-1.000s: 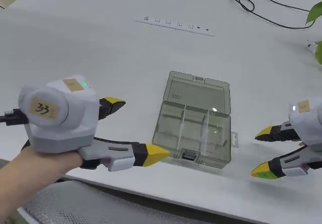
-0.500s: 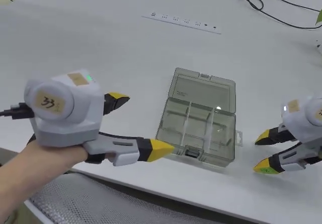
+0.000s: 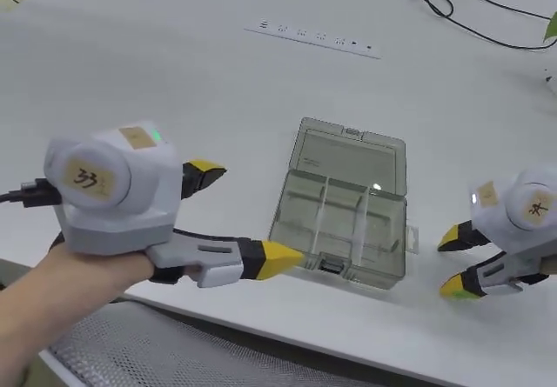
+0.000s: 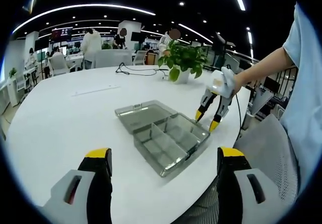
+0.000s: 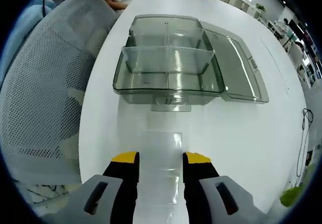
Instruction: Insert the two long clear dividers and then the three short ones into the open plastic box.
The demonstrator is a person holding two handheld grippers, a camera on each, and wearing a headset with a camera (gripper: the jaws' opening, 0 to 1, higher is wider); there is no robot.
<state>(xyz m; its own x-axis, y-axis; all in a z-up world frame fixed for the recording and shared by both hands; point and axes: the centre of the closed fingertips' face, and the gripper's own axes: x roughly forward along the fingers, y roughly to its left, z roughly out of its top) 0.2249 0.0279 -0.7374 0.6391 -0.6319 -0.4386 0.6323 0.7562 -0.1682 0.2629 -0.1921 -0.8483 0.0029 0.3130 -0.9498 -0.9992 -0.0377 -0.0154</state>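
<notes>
Here's the wide white table (image 3: 174, 83) taking up most of the head view, with a grey mesh chair (image 3: 130, 352) tucked in at its near edge. Out in the middle sits the open plastic box (image 3: 291, 230), smoky and see-through, its lid (image 3: 352, 152) laid flat on the table behind it. Two clear partitions already stand upright inside, splitting it into compartments. A leafy potted plant (image 4: 183, 60) stands further back in the left gripper view. The left gripper (image 3: 244, 216) hangs to the box's left, gripped by a hand (image 3: 78, 291), jaws spread wide with nothing between them, and the lower yellow tip is close to the box's front corner. Over on the other side, the right gripper (image 3: 451, 263) hovers near the box's right end, jaws also apart and holding nothing. A white power strip (image 3: 313, 37) lies well beyond the box. And the smallest piece: a clear divider (image 5: 161, 148) lies flat on the table just outside the box, showing through the gap between the right jaws; I can't tell whether they touch it.
</notes>
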